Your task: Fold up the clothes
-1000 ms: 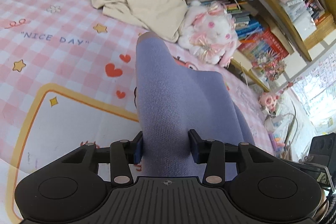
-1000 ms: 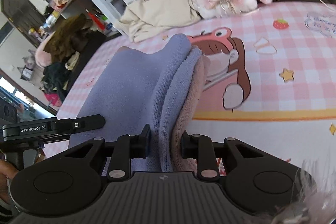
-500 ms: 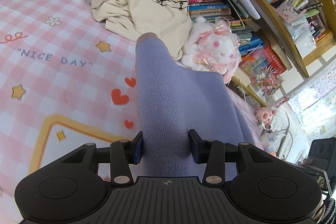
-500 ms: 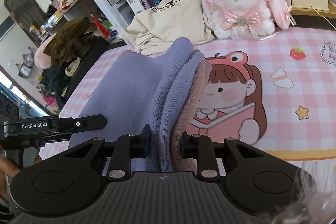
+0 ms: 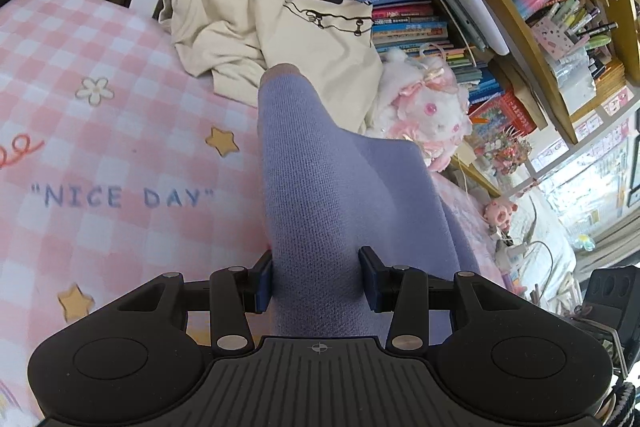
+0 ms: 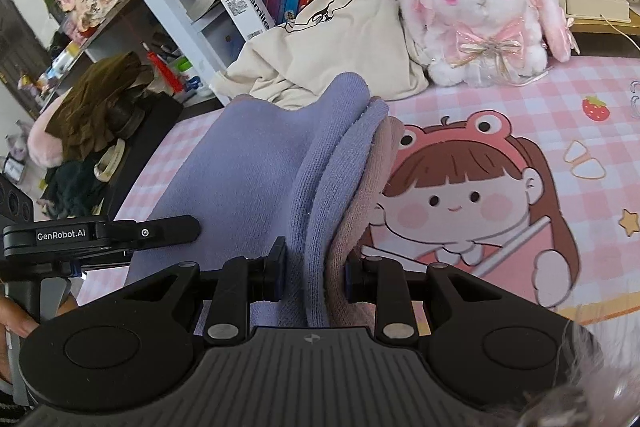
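I have the lavender garment point(image 5: 340, 195) lifted over the pink checked desk point(image 5: 100, 131), already doubled into several layers, so the fold looks well along; I judge it needs setting down and squaring. The cream garment point(image 6: 340, 47) lies crumpled at the desk's far edge beside the plush rabbit point(image 6: 480, 15), untouched. My left gripper point(image 5: 316, 277) and right gripper point(image 6: 314, 275) each have their fingers clamped on the lavender layers, the right one pinching the stacked edges.
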### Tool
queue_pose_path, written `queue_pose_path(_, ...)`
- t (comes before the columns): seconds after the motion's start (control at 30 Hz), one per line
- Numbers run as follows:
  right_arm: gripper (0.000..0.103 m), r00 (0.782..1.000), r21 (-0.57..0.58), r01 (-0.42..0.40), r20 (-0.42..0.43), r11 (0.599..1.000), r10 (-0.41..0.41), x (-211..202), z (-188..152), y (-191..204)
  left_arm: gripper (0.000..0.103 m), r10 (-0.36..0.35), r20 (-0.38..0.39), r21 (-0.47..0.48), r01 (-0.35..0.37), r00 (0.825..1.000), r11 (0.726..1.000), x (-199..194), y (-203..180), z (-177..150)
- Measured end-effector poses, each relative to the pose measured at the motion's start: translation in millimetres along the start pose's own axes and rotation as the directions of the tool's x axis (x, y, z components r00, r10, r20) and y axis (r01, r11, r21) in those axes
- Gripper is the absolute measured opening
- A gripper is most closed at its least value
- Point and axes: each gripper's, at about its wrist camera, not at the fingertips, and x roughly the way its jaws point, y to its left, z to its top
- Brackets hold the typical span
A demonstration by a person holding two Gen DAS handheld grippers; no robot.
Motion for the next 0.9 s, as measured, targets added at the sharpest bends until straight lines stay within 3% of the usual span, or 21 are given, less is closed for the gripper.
queue_pose_path(0.47,0.024,0.997,0.06,0.07,-0.023,0.996,-0.069,49.4,26.0,-1.7,0.041,-0.041,-0.049,-0.02,0.04,0.998,0.999,40.4,35.7,41.3)
queue_pose_path(0.7,0.024,0.991,0.11,0.123,-0.061,0.986,-0.117,88.9,38.6,-18.0,0.041,-0.022,-0.086,-0.098,0.013,0.996,0.995,75.6,59.0,52.5)
queue_pose_path(0.9,0.025,0.992,0.174,0.118,-0.057,0.978,-0.11,114.4,59.3,-29.9,0.041,-0.01,-0.068,-0.135,0.001,0.998,0.991,89.8,69.2,74.3)
